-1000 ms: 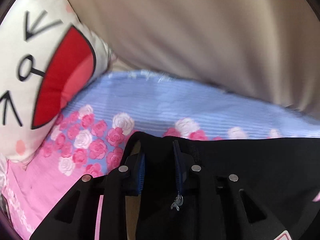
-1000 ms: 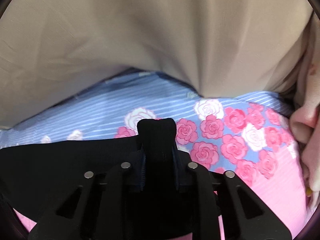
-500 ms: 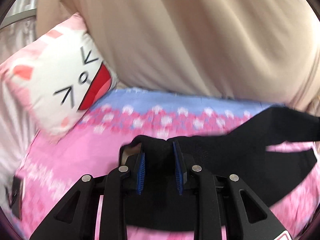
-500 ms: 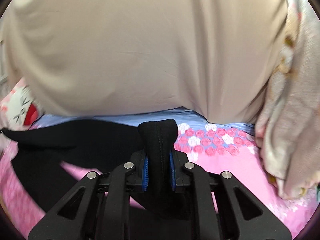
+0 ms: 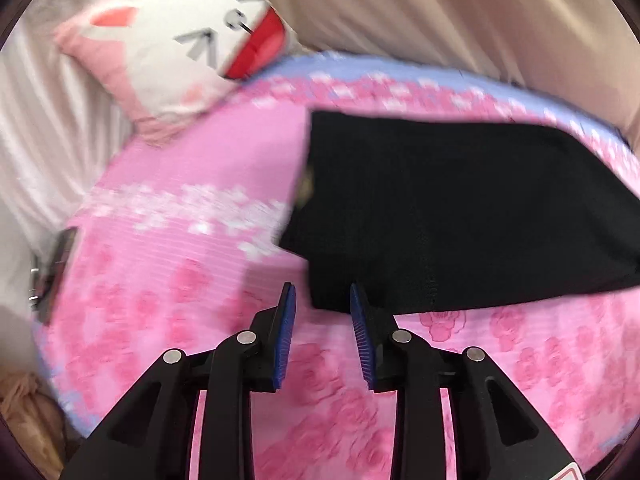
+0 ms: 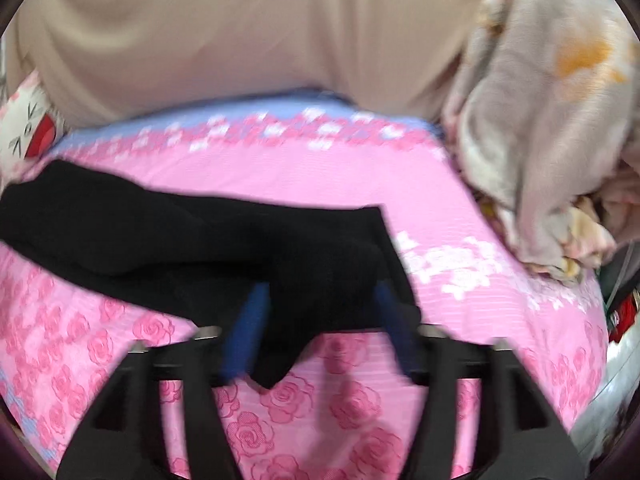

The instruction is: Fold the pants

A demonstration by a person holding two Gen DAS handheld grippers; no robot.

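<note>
Black pants (image 5: 460, 216) lie folded in a flat dark slab on the pink rose-print bedsheet (image 5: 180, 264). My left gripper (image 5: 321, 292) hovers just short of their near left corner. Its jaws are opening, the blue pads (image 5: 285, 336) stand apart, and only sheet shows between them. In the right wrist view the pants (image 6: 160, 232) stretch away to the left. My right gripper (image 6: 320, 304) is blurred and its jaws are opening wide. A loose fold of the black fabric droops between its blue pads (image 6: 244, 332), touching neither side firmly.
A cat-face pillow (image 5: 180, 40) leans at the far left of the bed, and beige cloth (image 6: 240, 32) hangs behind it. A heap of pale floral bedding (image 6: 540, 120) sits at the right edge. A dark flat object (image 5: 52, 276) lies by the left edge.
Both grippers drew back toward the near side of the bed, carrying the pants' end over. Both then let go of the fabric, and the pants now lie folded.
</note>
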